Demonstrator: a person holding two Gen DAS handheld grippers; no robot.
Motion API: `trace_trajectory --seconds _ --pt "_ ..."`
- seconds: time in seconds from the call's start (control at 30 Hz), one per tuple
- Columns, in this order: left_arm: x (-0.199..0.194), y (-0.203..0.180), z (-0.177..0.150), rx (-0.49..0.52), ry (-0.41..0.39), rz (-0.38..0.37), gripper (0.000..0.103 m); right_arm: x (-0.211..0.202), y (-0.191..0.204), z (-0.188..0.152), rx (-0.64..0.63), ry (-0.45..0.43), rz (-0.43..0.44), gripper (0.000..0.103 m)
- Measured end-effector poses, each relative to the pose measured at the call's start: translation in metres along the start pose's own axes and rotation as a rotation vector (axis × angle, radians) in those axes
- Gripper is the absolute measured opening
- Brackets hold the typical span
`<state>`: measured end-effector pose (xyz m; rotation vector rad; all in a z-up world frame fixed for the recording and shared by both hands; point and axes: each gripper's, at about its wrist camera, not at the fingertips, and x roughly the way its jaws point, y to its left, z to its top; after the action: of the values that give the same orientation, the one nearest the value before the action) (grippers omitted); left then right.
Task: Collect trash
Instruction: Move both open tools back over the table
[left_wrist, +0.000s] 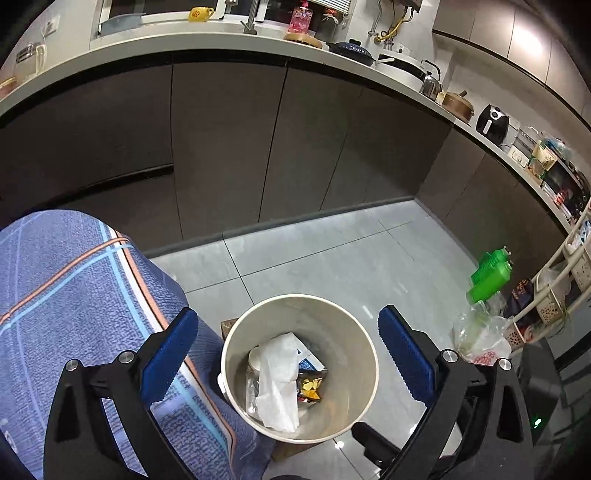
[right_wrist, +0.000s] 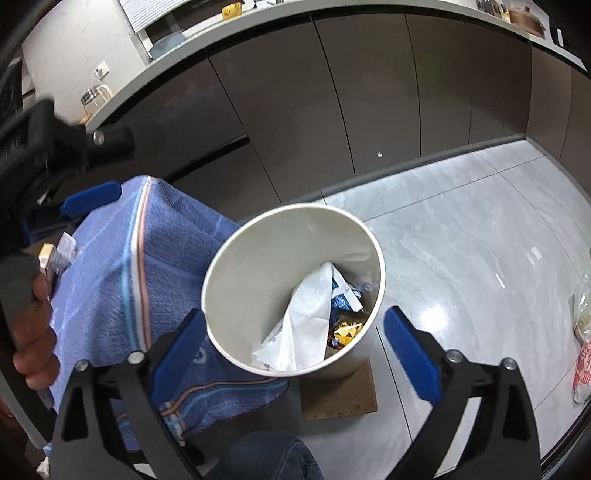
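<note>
A round white bin (left_wrist: 343, 325) (right_wrist: 236, 295) stands on the tiled floor beside a table draped in blue cloth (left_wrist: 74, 295) (right_wrist: 170, 251). Inside lie a crumpled white tissue (left_wrist: 279, 380) (right_wrist: 306, 325), a blue-and-white wrapper (right_wrist: 341, 295) and a yellow snack wrapper (left_wrist: 310, 387) (right_wrist: 347, 330). My left gripper (left_wrist: 288, 314) hovers over the bin, open and holding nothing. My right gripper (right_wrist: 295, 314) hangs above the bin too, open and holding nothing. One blue finger (right_wrist: 92, 199) of the left gripper shows at the upper left of the right wrist view.
Small packets (right_wrist: 55, 254) lie on the cloth near a hand (right_wrist: 33, 332). A brown cardboard piece (right_wrist: 340, 395) lies under the bin. Two green bottles (left_wrist: 491, 273), a clear plastic bag (left_wrist: 480, 339) and a white rack (left_wrist: 554, 280) stand at the right. Dark cabinets (left_wrist: 221, 147) line the back.
</note>
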<state>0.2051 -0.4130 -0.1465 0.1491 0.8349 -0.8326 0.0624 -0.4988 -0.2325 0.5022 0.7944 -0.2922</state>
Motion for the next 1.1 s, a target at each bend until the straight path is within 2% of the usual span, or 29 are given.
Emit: trace_trajectory --seconds 0.17,0.37,0.6,0.87,1.1 --pt "-0.027 0.010 0.002 -0.010 -0.015 0.015 0.094 -0.016 0.011 0.010 -0.009 -0.030 0.011 0.099" --pt "-0.087 0.039 -0.002 -0.114 -0.077 0.037 0.094 -0.043 0.042 0.015 -0.094 -0.084 0.006 0.100" --pt "-0.151 0.080 -0.029 -0.157 -0.131 0.173 0.094 -0.062 0.084 0.016 -0.171 -0.107 0.018 0.100" --pt "-0.199 0.133 -0.065 -0.220 -0.143 0.304 0.094 -0.072 0.147 0.009 -0.316 -0.106 0.040 0.100" --pt "-0.224 0.179 -0.097 -0.306 -0.135 0.365 0.094 -0.068 0.207 -0.001 -0.463 -0.088 0.039 0.100"
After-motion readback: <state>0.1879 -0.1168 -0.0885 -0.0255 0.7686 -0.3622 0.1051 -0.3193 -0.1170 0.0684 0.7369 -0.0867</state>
